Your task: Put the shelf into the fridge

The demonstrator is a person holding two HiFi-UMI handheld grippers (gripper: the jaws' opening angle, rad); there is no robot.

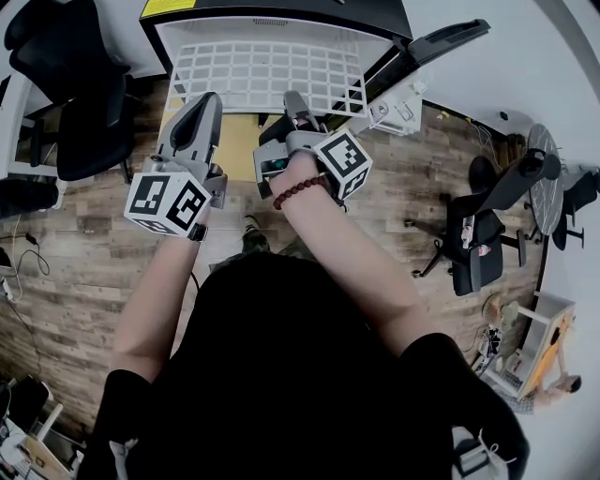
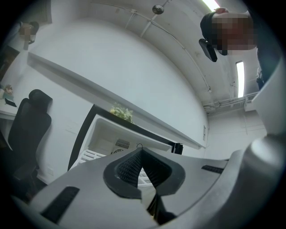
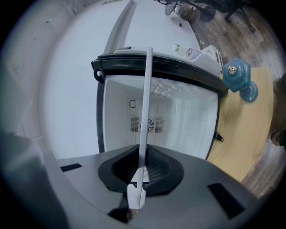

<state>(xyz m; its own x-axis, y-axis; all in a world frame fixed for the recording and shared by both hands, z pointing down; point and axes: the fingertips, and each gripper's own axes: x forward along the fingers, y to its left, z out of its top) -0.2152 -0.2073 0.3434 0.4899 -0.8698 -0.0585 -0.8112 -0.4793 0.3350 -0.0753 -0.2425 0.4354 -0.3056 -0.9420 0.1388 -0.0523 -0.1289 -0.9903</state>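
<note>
The white wire shelf (image 1: 267, 70) hangs level in front of the open fridge (image 1: 281, 11), whose door (image 1: 441, 42) swings out to the right. My right gripper (image 1: 295, 98) is shut on the shelf's near edge. In the right gripper view the shelf (image 3: 146, 103) runs edge-on as a thin white bar out of the right gripper (image 3: 143, 154) toward the empty white fridge interior (image 3: 178, 116). My left gripper (image 1: 208, 98) reaches the same near edge further left. In the left gripper view, the left gripper (image 2: 142, 152) looks shut, and the shelf (image 2: 89, 155) shows beyond it; whether it pinches the shelf I cannot tell.
A black office chair (image 1: 75, 94) stands left of the fridge and another chair (image 1: 478, 234) to the right. A light wooden panel (image 3: 250, 116) with a blue object (image 3: 237, 78) lies beside the fridge. A small plant (image 2: 120, 112) sits on the fridge top. The floor is wood plank.
</note>
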